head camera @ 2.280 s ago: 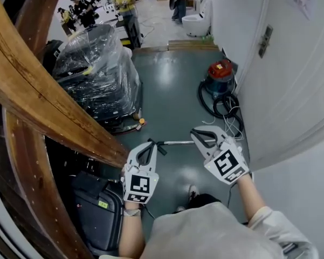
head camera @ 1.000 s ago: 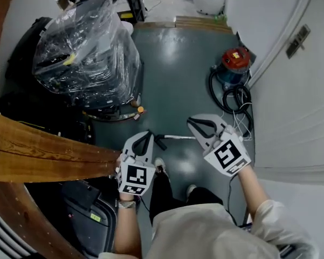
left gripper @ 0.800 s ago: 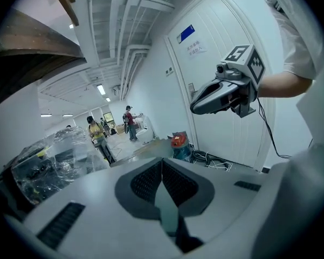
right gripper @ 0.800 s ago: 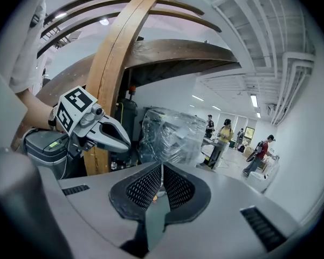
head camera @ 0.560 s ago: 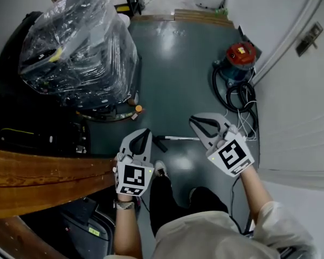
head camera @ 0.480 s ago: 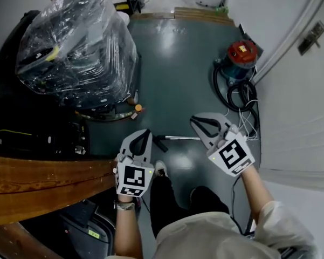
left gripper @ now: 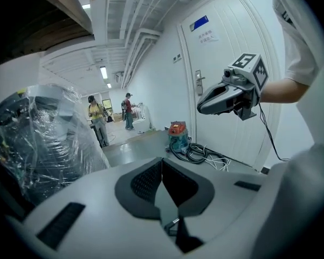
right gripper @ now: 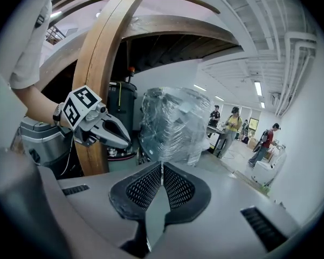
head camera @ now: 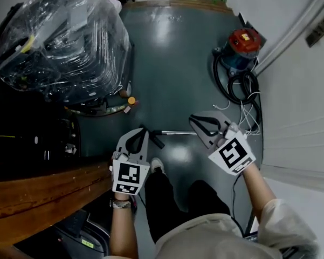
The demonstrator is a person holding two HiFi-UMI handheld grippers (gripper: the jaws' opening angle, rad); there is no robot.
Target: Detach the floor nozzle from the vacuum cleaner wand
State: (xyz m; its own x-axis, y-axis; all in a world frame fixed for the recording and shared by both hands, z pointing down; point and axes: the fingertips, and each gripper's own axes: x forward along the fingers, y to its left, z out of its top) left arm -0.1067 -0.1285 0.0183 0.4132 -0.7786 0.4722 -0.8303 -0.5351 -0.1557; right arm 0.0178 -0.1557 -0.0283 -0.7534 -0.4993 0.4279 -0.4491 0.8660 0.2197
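Note:
A thin metal wand (head camera: 175, 133) lies on the dark floor, with a black floor nozzle (head camera: 156, 140) at its left end. My left gripper (head camera: 142, 130) hovers just left of the nozzle, shut and empty. My right gripper (head camera: 196, 123) hangs over the wand's right end, also shut and holding nothing. In the left gripper view my left gripper (left gripper: 162, 161) shows closed pads, and the right gripper (left gripper: 226, 96) floats beyond it. In the right gripper view my right gripper (right gripper: 162, 166) is closed too, with the left gripper (right gripper: 100, 125) off to its left.
A red vacuum cleaner (head camera: 242, 43) with its coiled black hose (head camera: 234, 85) stands by the white door (head camera: 307, 90). A plastic-wrapped pallet (head camera: 59, 42) fills the upper left. A curved wooden beam (head camera: 43, 190) crosses the lower left. The person's legs (head camera: 167, 198) are below the grippers.
Both grippers and the head have sunk toward the floor, so the wooden beam has slid down the picture. Both grippers stayed shut and keep their places beside the wand.

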